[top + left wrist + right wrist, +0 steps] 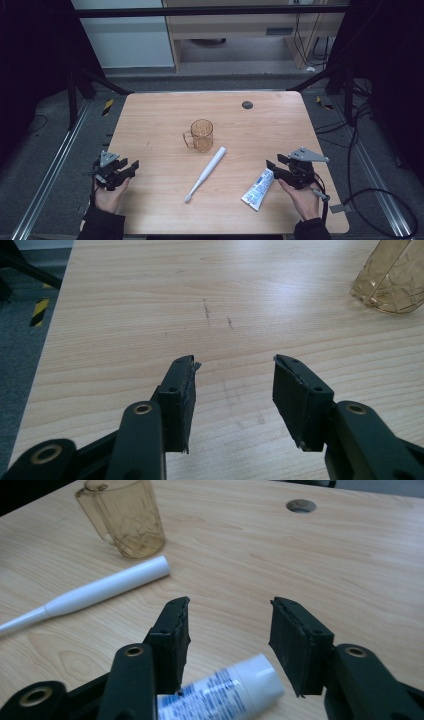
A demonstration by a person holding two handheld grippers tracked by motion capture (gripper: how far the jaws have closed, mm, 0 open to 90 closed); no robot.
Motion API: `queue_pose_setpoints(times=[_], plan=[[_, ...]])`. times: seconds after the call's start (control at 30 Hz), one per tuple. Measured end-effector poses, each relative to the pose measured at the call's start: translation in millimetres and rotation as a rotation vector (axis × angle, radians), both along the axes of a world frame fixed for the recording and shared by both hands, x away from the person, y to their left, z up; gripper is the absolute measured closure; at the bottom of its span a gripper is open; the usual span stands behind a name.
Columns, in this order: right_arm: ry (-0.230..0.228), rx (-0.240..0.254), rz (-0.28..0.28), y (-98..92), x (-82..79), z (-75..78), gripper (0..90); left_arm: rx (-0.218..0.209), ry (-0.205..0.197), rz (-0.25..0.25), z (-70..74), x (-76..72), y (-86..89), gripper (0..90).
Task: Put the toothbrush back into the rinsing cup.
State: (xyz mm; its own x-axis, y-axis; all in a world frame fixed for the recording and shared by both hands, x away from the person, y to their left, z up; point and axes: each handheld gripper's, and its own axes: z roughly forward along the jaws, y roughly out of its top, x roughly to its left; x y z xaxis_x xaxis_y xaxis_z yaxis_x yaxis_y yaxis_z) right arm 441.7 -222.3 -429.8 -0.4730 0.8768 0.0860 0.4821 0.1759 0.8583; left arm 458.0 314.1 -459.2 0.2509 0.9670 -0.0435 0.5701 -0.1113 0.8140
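Observation:
An amber see-through cup (201, 135) with a handle stands near the table's middle. In front of it a white toothbrush (206, 173) lies at a slant. A white and blue toothpaste tube (258, 189) lies at the front right, cap end toward my right gripper (272, 167). In the right gripper view this gripper (230, 602) is open; the tube's cap (250, 677) lies low between the jaw bases with no pad pressing on it, and the toothbrush (100, 592) and cup (125, 520) sit beyond. My left gripper (132, 166) rests at the table's left front, open (234, 362) over bare wood.
A round dark cable hole (247, 104) marks the wooden table (150, 115) at the back right. The cup's edge (395, 275) shows at the top right of the left gripper view. Metal rails and cables run along the floor beside the table.

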Motion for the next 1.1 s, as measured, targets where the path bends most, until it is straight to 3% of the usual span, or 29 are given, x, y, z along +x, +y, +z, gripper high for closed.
queue_pose_setpoints(times=[0.2,0.5,0.7,1.1], plan=[[-0.029,0.002,0.053,29.8,16.0,14.8,57.6,-0.004,0.004,-0.001,-2.1,0.5,0.6,51.0],[-0.028,-0.010,0.074,66.1,41.8,23.7,63.0,0.001,0.001,-0.001,-3.1,0.5,1.0,52.1],[-0.022,-0.018,0.076,85.7,59.7,21.6,66.4,0.008,-0.001,0.000,-3.0,0.5,1.0,53.3],[-0.005,-0.044,0.080,105.8,76.1,12.9,77.8,0.026,0.007,0.005,-3.2,1.2,0.5,55.0]])
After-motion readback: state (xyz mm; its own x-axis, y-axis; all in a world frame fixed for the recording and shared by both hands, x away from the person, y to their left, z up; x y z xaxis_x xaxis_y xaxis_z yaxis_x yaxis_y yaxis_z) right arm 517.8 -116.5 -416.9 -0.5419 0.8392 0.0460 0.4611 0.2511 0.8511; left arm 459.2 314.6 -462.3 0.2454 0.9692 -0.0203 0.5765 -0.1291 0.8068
